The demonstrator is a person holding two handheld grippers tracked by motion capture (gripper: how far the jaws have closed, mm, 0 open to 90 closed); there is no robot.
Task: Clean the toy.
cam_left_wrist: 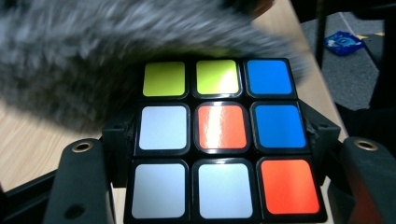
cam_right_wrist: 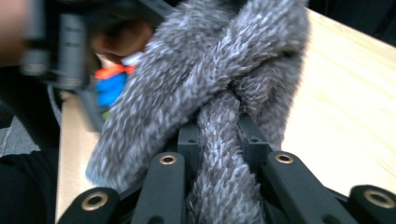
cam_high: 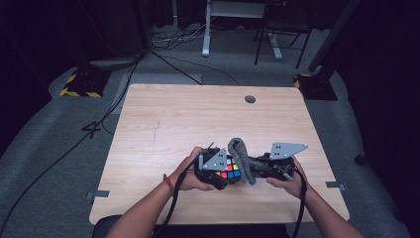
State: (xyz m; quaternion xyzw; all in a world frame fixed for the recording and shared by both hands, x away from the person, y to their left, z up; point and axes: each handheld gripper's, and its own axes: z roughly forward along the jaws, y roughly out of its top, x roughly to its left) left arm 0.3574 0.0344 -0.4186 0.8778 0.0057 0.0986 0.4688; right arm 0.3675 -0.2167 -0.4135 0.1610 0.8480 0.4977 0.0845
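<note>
A colour-tiled puzzle cube (cam_high: 230, 171) sits between the jaws of my left gripper (cam_high: 224, 173), which is shut on it near the table's front edge. In the left gripper view the cube (cam_left_wrist: 219, 140) shows yellow, blue, white and orange tiles, with the jaws pressing its two sides. A fuzzy grey cloth (cam_high: 243, 157) hangs over the cube's far side and brushes its top row (cam_left_wrist: 140, 51). My right gripper (cam_high: 253, 167) is shut on that cloth; in the right gripper view the cloth (cam_right_wrist: 224, 107) bunches between the black jaws and drapes leftward toward the cube (cam_right_wrist: 109, 86).
The wooden table (cam_high: 173, 124) has a round cable hole (cam_high: 250, 99) at its far side. Beyond it stand desk legs (cam_high: 206, 29) and cables on the grey floor. A blue packet (cam_left_wrist: 343, 43) lies on the floor off the table's edge.
</note>
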